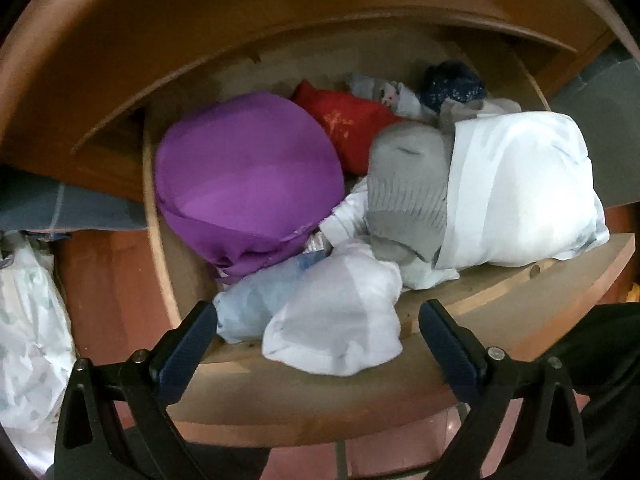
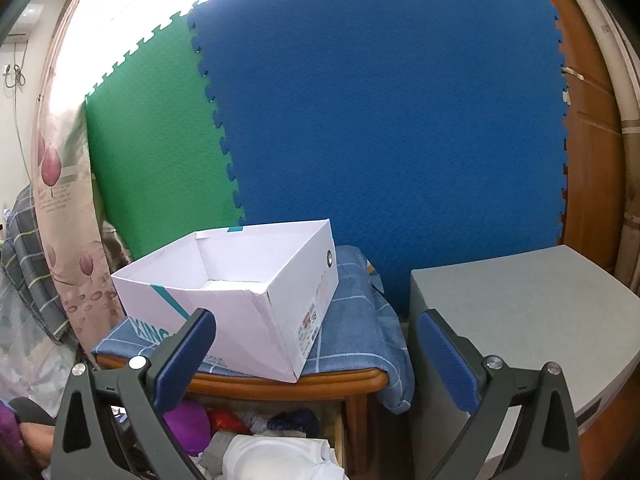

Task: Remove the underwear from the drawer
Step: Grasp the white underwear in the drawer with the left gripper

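Observation:
I look straight down into the open wooden drawer (image 1: 304,400), which is full of bundled clothes. A small white bundle (image 1: 340,320) lies at the front, next to a pale blue one (image 1: 256,304). Behind them are a purple garment (image 1: 248,176), a red one (image 1: 352,128), a grey knit piece (image 1: 408,184) and a large white folded piece (image 1: 520,192). My left gripper (image 1: 316,316) hangs open above the small white bundle, its pads clear of the cloth. My right gripper (image 2: 316,320) is open and holds nothing, level in front of the cabinet, above the drawer (image 2: 340,428).
A white cardboard box (image 2: 248,304), open at the top, stands on a blue checked cloth (image 2: 356,320) on the cabinet. A grey cabinet (image 2: 520,320) stands to the right. Blue and green foam mats (image 2: 380,120) cover the wall. A patterned white bag (image 1: 28,320) lies left of the drawer.

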The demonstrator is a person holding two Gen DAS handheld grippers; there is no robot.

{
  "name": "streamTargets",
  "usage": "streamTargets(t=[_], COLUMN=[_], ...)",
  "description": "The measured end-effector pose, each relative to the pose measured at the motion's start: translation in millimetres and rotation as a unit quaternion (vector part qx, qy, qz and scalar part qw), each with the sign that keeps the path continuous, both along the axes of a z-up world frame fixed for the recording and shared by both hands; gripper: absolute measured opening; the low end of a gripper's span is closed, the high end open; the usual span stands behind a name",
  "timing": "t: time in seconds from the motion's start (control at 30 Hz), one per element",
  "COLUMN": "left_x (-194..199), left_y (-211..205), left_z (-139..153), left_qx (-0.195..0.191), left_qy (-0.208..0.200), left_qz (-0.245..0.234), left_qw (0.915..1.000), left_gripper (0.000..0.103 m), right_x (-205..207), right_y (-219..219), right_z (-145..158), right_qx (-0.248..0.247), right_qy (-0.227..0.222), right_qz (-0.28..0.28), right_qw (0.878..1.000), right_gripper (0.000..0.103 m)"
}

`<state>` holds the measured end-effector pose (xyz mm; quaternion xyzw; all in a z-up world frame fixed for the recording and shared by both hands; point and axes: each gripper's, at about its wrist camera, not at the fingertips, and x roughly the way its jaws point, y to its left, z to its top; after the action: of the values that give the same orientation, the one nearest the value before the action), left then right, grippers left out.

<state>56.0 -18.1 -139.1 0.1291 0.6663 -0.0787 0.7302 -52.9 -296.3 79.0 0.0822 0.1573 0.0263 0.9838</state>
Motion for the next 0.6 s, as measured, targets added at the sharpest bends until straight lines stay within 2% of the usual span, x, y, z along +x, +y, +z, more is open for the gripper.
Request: streamTargets(t=[0.03,0.07,0.1,0.27,0.4,0.6], left_x=[0.3,2.6,5.9,2.7,-10.6,-43.4], left_y=[3.7,7.3,10.1,18.2,28.1,38.4], left_z=[-1.9,-2.6,-4.6,0.0,16.9,67.9], left_qx=[-0.036,-0.059,-0.047,-0.066,-0.092,-0.126], left_qy=[0.015,0.026,0.031,0.018,-0.024,-0.112], left_qz=[0.006,0.018,0.027,0.032,0.053,0.056], left_qw=[0.9992,0.9977,0.998,0.9971,0.9941,0.9841], left_gripper=[0.084,0.05,0.049,0.039,0.038,0.038], right_x=[0.1,0.0,-0.1,0.5,0.9,4.1], right_y=[0.6,1.1,1.2,0.7,-0.5,-6.6], right_z=[-0.1,-0.2,-0.2,-1.3,-2.3,-5.6], right_qx=[-0.001,-0.004,-0.004,-0.002,-0.002,0.005], right_qy=[0.0,-0.001,-0.001,0.002,0.005,0.012], right_qz=[0.0,0.0,0.0,-0.003,-0.006,-0.015], right_qw=[1.0,1.0,1.0,1.0,1.0,1.0], right_gripper=[0.103,0.103,0.103,0.103,0.103,0.103])
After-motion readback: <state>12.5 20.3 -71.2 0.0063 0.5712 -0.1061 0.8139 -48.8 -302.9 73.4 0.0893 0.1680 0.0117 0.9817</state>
